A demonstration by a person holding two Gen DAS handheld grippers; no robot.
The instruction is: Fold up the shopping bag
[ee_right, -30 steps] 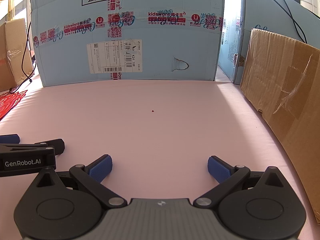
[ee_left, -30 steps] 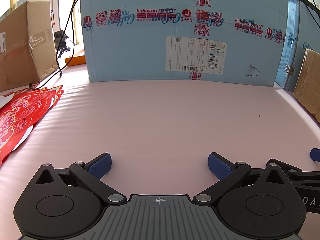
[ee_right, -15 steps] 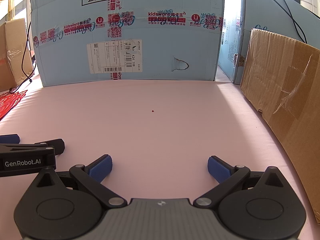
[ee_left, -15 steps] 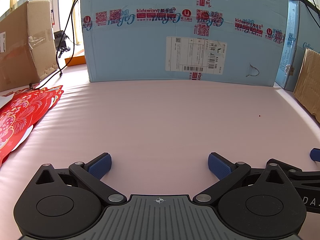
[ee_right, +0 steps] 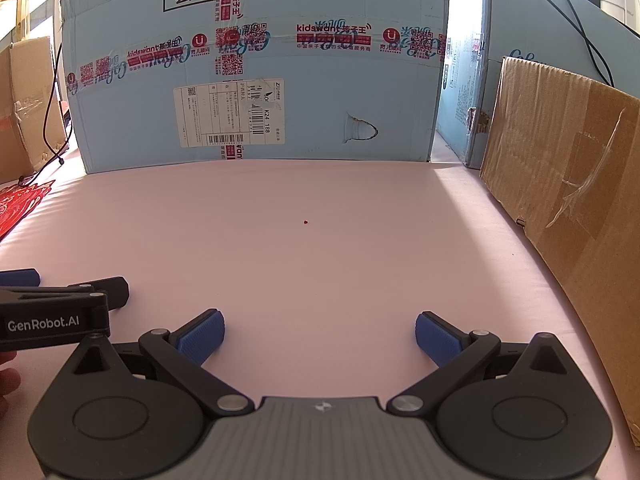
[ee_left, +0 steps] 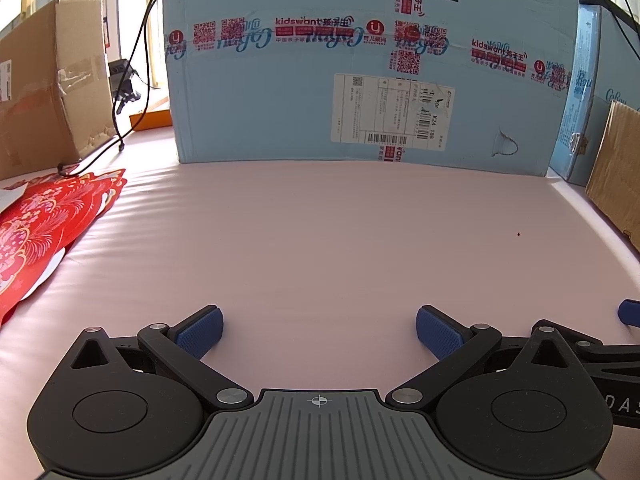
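- Resting low over the pink table cover (ee_left: 320, 240), the left gripper (ee_left: 319, 330) has its jaws spread wide and released, with nothing between the blue pads (ee_left: 200, 332)
- Sitting in the same pose in its own view, the right gripper (ee_right: 319, 334) is also released and grasps nothing, with only bare pink cover between its pads (ee_right: 434, 340)
- The red shopping bag (ee_left: 36, 232) lies flat at the left edge of the left wrist frame, well apart from both grippers; a red corner of it shows at the far left of the right wrist frame
- A large blue carton (ee_left: 368, 64) stands across the upper middle of both frames, touching the cover
- Brown cardboard (ee_right: 568, 200) leans along the right side of the right wrist frame
- A brown box (ee_left: 48, 80) and a black cable (ee_left: 138, 52) fill the upper left of the left wrist frame
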